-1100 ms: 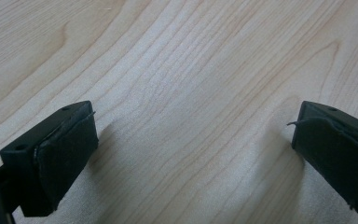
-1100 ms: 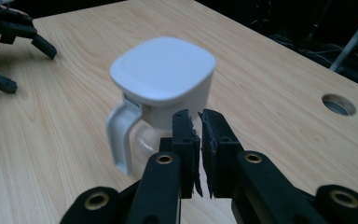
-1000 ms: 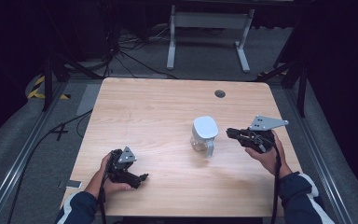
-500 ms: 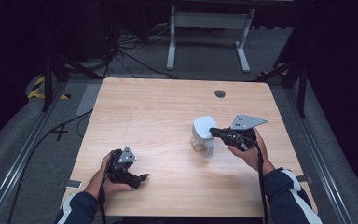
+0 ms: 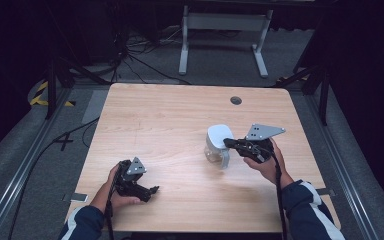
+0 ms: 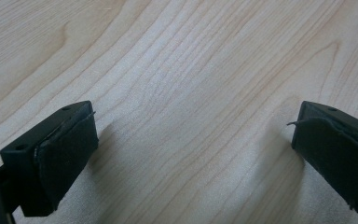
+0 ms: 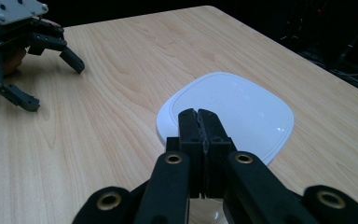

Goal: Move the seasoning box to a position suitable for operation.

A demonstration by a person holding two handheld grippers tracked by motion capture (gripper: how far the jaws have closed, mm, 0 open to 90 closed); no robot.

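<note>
Right of centre in the high view, a clear plastic jug with a white lid [image 5: 219,144] stands on the pale wooden worktop [image 5: 170,120]. The right hand-held gripper [image 7: 198,122], jaws pressed together, seems clamped on its handle. Likely light, rigid, slippery: grip the handle. The left hand-held gripper [image 6: 191,140] rests wide open, empty.

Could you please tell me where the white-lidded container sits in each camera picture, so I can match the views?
High view: the white-lidded container stands right of table centre, at the right gripper.
Left gripper view: bare wooden table between open jaws.
Right gripper view: its white lid lies just beyond the closed jaws.
Shared landmark: the left gripper.
</note>
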